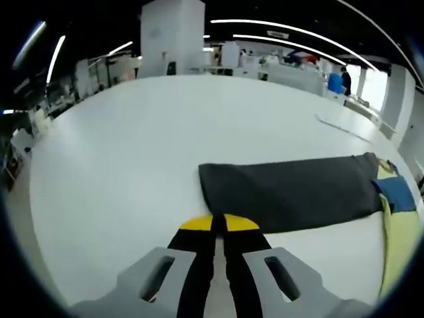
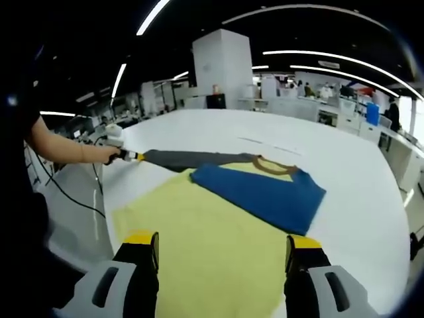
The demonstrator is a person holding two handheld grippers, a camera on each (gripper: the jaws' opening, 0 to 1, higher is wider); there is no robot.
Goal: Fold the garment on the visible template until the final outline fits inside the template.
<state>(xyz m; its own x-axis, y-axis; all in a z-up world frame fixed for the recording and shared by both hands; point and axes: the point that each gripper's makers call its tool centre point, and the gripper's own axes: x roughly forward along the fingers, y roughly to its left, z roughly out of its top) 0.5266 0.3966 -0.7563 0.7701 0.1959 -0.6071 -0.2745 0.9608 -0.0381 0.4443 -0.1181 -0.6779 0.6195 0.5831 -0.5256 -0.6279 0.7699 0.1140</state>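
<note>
A big white table [image 2: 371, 192] carries a colour-block garment [image 2: 218, 232], spread flat — the body is pale yellow, one sleeve is blue and folded in across the chest, the other sleeve is dark grey and stretched out straight to the side, and the neckband is brown. I cannot make out any template outline from where I stand.

In the left gripper view the grey sleeve [image 1: 291, 192] lies as a long dark band across the table, its cuff end nearest the camera. The left gripper [image 1: 219, 224] has its yellow-tipped black jaws pressed almost together right at the near edge of that cuff; whether cloth is pinched between them I cannot tell. At the right edge of that view a strip of the yellow body and a patch of blue show.

In the right gripper view the right gripper [image 2: 222, 242] hangs over the yellow body with its jaws spread wide, nothing between them — one tip at each side of the cloth below. Farther off on the left, a person's bare forearm [image 2: 63, 151] reaches to the left gripper at the sleeve's far end.

Behind the table there are desks, white pillars and long ceiling lights.
</note>
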